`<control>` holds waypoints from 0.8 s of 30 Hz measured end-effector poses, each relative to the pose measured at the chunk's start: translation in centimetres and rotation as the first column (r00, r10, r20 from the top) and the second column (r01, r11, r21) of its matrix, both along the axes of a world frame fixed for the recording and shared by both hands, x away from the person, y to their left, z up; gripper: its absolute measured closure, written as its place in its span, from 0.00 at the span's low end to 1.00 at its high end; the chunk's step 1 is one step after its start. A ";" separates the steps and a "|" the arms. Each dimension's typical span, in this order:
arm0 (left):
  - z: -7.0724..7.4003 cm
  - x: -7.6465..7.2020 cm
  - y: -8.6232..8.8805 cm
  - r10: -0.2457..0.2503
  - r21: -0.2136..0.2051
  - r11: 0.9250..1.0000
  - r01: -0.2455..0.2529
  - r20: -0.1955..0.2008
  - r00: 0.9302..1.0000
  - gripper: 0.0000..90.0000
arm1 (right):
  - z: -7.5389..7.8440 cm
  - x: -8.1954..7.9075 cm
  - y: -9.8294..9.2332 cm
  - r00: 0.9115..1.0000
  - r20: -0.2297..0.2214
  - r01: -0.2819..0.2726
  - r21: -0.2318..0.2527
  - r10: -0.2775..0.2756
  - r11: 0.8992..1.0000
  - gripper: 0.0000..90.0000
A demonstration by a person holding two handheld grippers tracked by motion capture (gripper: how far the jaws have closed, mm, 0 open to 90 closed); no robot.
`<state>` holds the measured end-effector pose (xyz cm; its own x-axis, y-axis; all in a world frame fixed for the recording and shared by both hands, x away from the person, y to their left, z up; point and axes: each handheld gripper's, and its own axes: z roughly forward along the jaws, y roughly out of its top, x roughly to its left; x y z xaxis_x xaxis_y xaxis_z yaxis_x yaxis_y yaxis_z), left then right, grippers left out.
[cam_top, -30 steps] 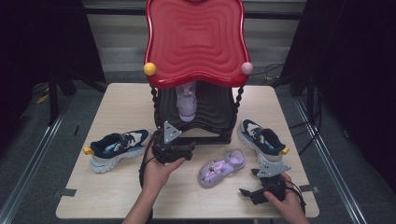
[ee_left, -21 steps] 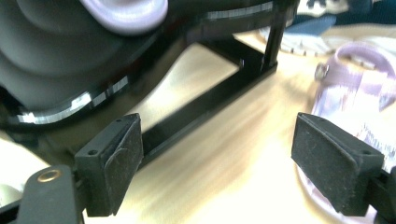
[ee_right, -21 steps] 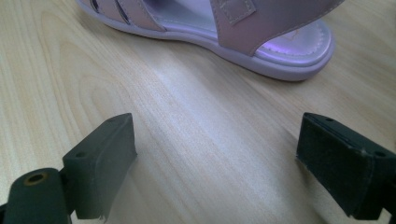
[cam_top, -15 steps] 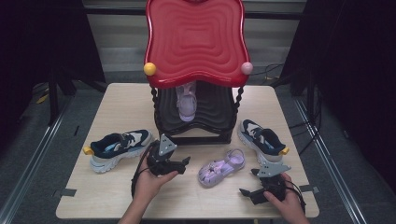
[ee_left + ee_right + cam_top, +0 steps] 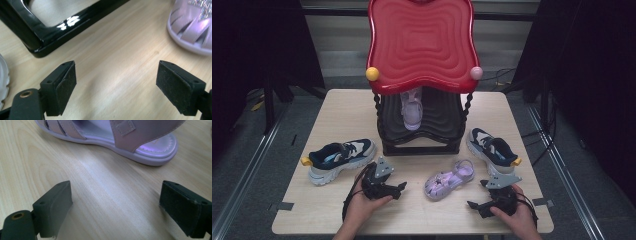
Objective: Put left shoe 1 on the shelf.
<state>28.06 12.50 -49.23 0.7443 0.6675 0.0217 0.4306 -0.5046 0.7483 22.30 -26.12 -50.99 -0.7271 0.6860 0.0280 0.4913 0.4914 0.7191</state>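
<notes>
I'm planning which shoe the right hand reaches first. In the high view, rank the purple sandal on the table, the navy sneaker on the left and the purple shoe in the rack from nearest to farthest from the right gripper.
From the right gripper:
1. Purple sandal, just to its left, mid-table.
2. Purple shoe in the rack, under the red top.
3. Left navy sneaker, across the table by the left gripper.

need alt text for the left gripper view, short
The left gripper has its two black jaws wide open with nothing between them, low over a light wooden table. The toe of a lilac sandal lies at upper right, and the glossy black base of a shoe rack crosses the upper left.
</notes>
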 end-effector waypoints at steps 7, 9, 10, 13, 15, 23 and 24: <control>-1.2 -0.2 0.7 0.005 0.009 1.000 -0.005 -0.015 1.000 0.18 | 0.3 0.4 0.4 0.999 0.007 0.034 0.030 -0.035 0.999 0.13; -1.3 -0.2 0.7 0.000 0.019 1.000 0.000 -0.011 1.000 0.18 | 0.5 0.6 0.6 0.999 0.015 0.047 0.044 -0.047 0.998 0.13; -1.3 -0.3 0.8 -0.005 0.018 1.000 0.006 -0.008 1.000 0.18 | 0.6 0.8 0.6 0.999 0.012 0.046 0.046 -0.047 0.998 0.13; -1.5 -0.4 0.8 -0.006 0.027 1.000 0.006 -0.004 1.000 0.18 | 0.6 1.2 1.0 0.999 0.015 0.051 0.035 -0.052 0.998 0.14; -1.5 -0.4 1.0 -0.004 0.027 1.000 0.004 -0.008 1.000 0.17 | 0.5 1.4 1.3 0.999 0.006 0.047 0.044 -0.047 0.998 0.15; -1.5 -0.1 1.5 -0.013 0.007 1.000 0.014 -0.053 0.999 0.17 | 1.2 1.1 2.7 1.000 0.004 0.031 0.046 -0.031 0.998 0.31; -1.5 -0.1 1.5 -0.015 0.008 1.000 0.015 -0.052 0.999 0.17 | 1.2 1.0 2.7 0.999 0.004 0.034 0.035 -0.035 0.999 0.34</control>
<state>28.00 14.01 -50.77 0.7544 0.6563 -0.0116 0.4613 -0.5174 0.7208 23.34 -23.40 -49.76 -0.7032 0.7093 0.0490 0.5041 0.4487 0.7379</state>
